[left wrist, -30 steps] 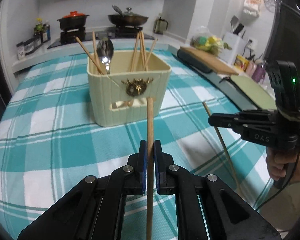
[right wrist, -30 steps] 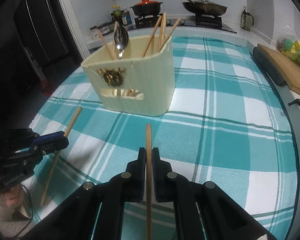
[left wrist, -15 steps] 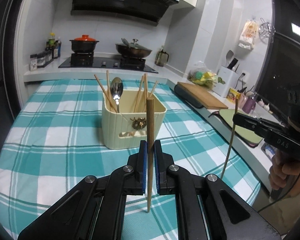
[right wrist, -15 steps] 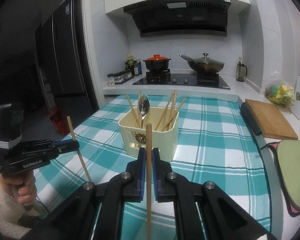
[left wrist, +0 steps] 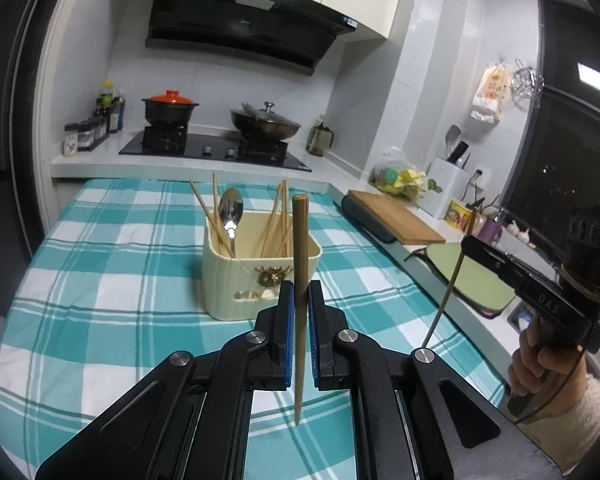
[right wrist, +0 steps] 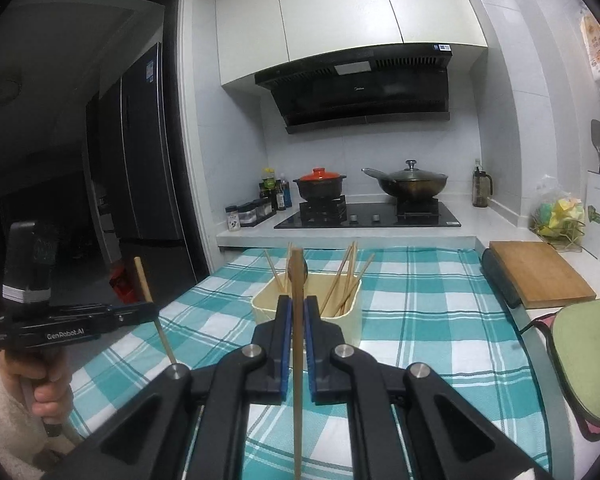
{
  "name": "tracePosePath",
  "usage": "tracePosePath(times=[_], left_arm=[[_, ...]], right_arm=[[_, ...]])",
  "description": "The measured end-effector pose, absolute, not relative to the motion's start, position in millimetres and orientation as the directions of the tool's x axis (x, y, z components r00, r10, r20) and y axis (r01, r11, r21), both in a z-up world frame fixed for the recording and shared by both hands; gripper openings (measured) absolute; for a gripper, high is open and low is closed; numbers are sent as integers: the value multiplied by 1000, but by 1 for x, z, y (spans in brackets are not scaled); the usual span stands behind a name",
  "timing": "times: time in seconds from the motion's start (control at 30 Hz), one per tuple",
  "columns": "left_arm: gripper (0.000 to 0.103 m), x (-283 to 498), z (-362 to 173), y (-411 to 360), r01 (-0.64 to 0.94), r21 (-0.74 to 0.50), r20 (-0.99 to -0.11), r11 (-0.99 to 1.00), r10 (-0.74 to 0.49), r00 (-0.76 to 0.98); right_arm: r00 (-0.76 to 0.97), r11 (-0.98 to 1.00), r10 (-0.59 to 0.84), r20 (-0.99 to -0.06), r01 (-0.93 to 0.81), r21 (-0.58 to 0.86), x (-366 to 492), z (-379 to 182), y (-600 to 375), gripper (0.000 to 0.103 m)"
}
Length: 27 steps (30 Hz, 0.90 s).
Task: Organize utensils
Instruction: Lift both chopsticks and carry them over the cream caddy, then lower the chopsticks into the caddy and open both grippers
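A cream utensil holder (left wrist: 256, 276) stands in the middle of the checked table, holding several wooden chopsticks (left wrist: 278, 220) and a metal spoon (left wrist: 230, 212). My left gripper (left wrist: 299, 296) is shut on an upright wooden chopstick (left wrist: 300, 264), raised above the table in front of the holder. My right gripper (right wrist: 295, 312) is shut on a second upright chopstick (right wrist: 297, 288), also short of the holder (right wrist: 312, 312). Each gripper shows in the other's view: the right gripper (left wrist: 470, 242) at the right with its chopstick (left wrist: 452, 280), the left gripper (right wrist: 152, 308) at the left with its chopstick (right wrist: 148, 296).
The teal checked tablecloth (left wrist: 100, 280) covers the table. Behind it lies a counter with a hob, a red-lidded pot (left wrist: 170, 108) and a wok (left wrist: 266, 122). A wooden cutting board (left wrist: 396, 216) and a green mat (right wrist: 588, 356) lie to the right. A person's hands hold both grippers.
Both grippers have risen off the table and tipped up toward level, each carrying its chopstick, so the holder now sits lower and farther off and the hood and cabinets have come into view.
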<state>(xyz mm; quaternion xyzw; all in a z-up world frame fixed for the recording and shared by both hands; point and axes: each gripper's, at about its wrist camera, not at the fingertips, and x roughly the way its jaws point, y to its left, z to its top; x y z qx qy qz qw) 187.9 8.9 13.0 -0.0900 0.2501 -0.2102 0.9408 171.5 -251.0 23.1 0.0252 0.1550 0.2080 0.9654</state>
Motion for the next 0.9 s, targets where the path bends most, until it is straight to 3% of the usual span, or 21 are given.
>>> tracePosePath(times=[0.17,0.5,0.73,0.9], left_arm=[[5,202,45,16,349,-279,-406,895,-439,801],[5,276,128,24,289,-203,-278,936,-338,899],[5,357,107,12,229,-194,-345,954,-284,895],[5,401,61,-1,213,-205,-479,955,-288,829]], right_arm=[[864,912,410,-294,-399,98,185,38,-244,6],[888,904,427,-172,-416,98,270,114,-216,6],[899,915,403,-174,-390,104,347,110,-194,6],[865,916,400,-303,-371,149,393,73,-185,6]])
